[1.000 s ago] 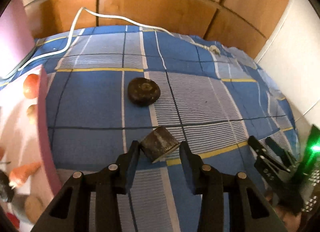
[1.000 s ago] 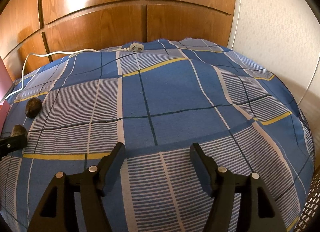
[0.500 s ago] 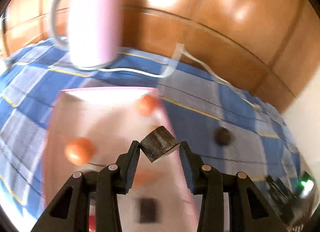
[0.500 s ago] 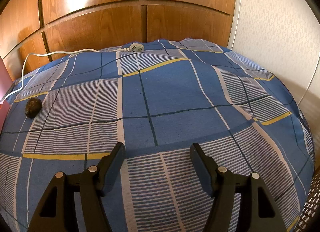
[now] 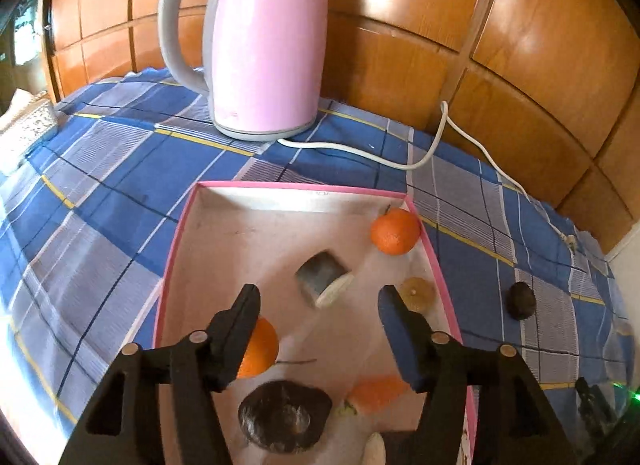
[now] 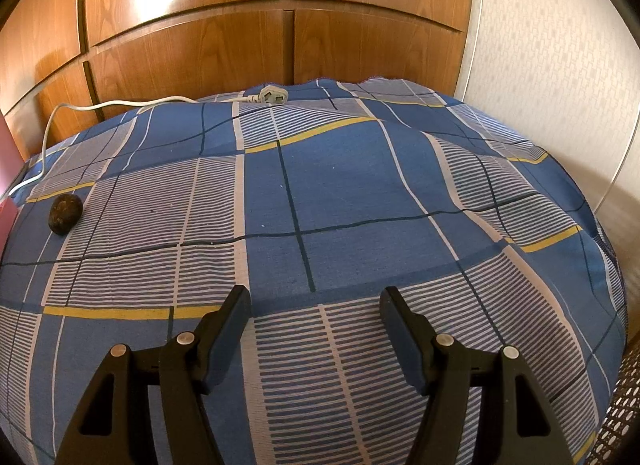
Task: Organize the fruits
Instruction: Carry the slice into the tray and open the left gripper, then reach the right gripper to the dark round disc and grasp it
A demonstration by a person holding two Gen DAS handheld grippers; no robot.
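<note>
My left gripper point(image 5: 318, 305) is open above the pink-rimmed tray point(image 5: 298, 187). A dark wedge-shaped piece with a pale cut face point(image 5: 324, 277) is blurred just ahead of the fingers, free of them, over the tray. The tray also holds two oranges point(image 5: 395, 231) point(image 5: 258, 349), a tan round piece point(image 5: 417, 293), a dark round fruit point(image 5: 285, 415) and a carrot-like orange piece point(image 5: 378, 392). Another dark round fruit point(image 5: 521, 300) lies on the checked cloth right of the tray; it also shows in the right wrist view point(image 6: 66, 212). My right gripper point(image 6: 314, 311) is open and empty over the cloth.
A pink electric kettle point(image 5: 266, 41) stands behind the tray, its white cord point(image 5: 424, 157) running right to a plug point(image 6: 272, 96). Wooden panels point(image 6: 192, 25) back the table. A white wall point(image 6: 560, 45) is at the right, where the cloth point(image 6: 340, 193) falls off the edge.
My left gripper carried the dark wedge from the cloth to above the tray, then opened and let it go. The right gripper has not moved.
</note>
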